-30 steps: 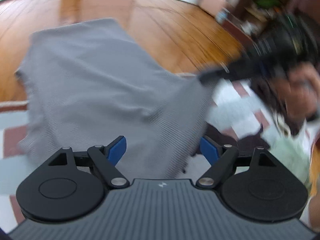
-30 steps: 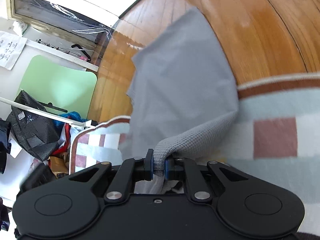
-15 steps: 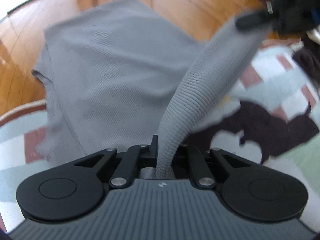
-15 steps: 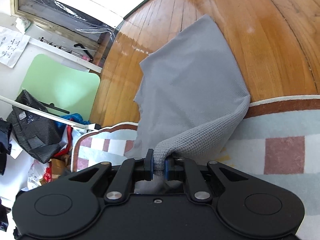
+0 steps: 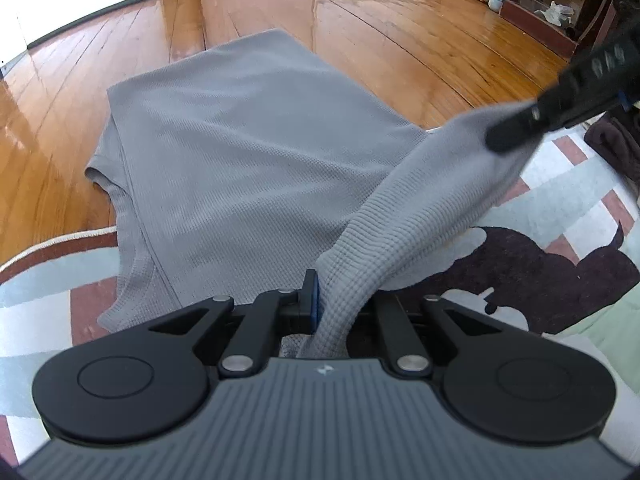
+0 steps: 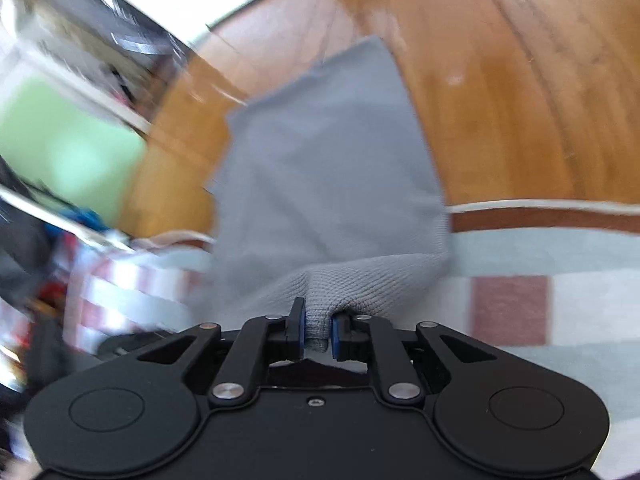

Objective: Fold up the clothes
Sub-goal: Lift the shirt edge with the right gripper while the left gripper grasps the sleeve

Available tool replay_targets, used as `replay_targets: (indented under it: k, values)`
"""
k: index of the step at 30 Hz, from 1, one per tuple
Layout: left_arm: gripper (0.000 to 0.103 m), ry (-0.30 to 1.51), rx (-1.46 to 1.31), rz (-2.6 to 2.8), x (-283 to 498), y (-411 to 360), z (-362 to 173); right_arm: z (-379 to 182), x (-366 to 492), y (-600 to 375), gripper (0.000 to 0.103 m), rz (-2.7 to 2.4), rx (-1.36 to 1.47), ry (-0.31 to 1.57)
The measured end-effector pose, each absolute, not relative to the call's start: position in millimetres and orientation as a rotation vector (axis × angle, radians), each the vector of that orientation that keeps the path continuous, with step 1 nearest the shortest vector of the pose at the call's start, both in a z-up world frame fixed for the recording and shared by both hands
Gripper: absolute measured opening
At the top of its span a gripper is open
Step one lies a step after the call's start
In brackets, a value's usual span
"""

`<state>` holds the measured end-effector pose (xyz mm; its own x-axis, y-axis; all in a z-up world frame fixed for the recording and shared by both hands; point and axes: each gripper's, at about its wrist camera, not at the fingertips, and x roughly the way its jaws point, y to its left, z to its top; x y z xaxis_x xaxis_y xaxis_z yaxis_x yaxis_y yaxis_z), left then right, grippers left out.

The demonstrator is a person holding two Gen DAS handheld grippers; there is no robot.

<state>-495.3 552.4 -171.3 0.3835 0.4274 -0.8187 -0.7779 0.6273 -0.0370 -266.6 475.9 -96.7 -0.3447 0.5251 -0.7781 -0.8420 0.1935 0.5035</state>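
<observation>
Both grippers, left [image 5: 336, 308] and right [image 6: 318, 330], clamp grey waffle-knit shirt [image 5: 248, 140]; long axis toward 12 o'clock; left was open 1 s ago

Shirt [image 5: 248, 152] lies across floor [image 5: 400, 40] and rug [image 5: 560, 208] — far part on floor, near edge lifted over rug between left gripper [image 5: 332, 300] and right gripper [image 6: 318, 330], both clamped on it.

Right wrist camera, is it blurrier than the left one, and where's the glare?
Right wrist view: strong motion smear, though the right gripper pinching the grey shirt stays sharp. Left wrist view: mostly crisp, window glare on the wooden floor, only the right gripper blurred.
</observation>
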Motion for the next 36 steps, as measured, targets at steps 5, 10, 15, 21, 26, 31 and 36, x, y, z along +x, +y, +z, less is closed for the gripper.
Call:
replay_targets:
  k: [5,10,15,21,26,31,36]
  values:
    - [0.008,0.877,-0.445,0.806,-490,553,-172,-108,-264,471,0.058,1.458,-0.300,1.322]
    - [0.008,0.862,-0.461,0.802,-495,554,-172,-140,-248,470,0.071,1.413,-0.100,1.540]
    - [0.008,0.857,-0.469,0.809,-499,555,-172,-155,-245,482,0.014,1.378,-0.054,1.647]
    - [0.042,0.900,-0.434,0.841,-499,550,-175,-102,-259,483,0.012,1.511,-0.091,1.393]
    - [0.067,1.019,-0.291,0.928,-494,551,-186,-77,-263,484,0.012,1.594,-0.050,1.306]
    - [0.013,0.904,-0.301,0.975,-518,554,-160,-79,-261,474,0.012,1.626,-0.035,1.276]
    - [0.009,0.875,-0.286,0.980,-534,528,-132,-76,-262,456,0.012,1.756,-0.035,1.259]
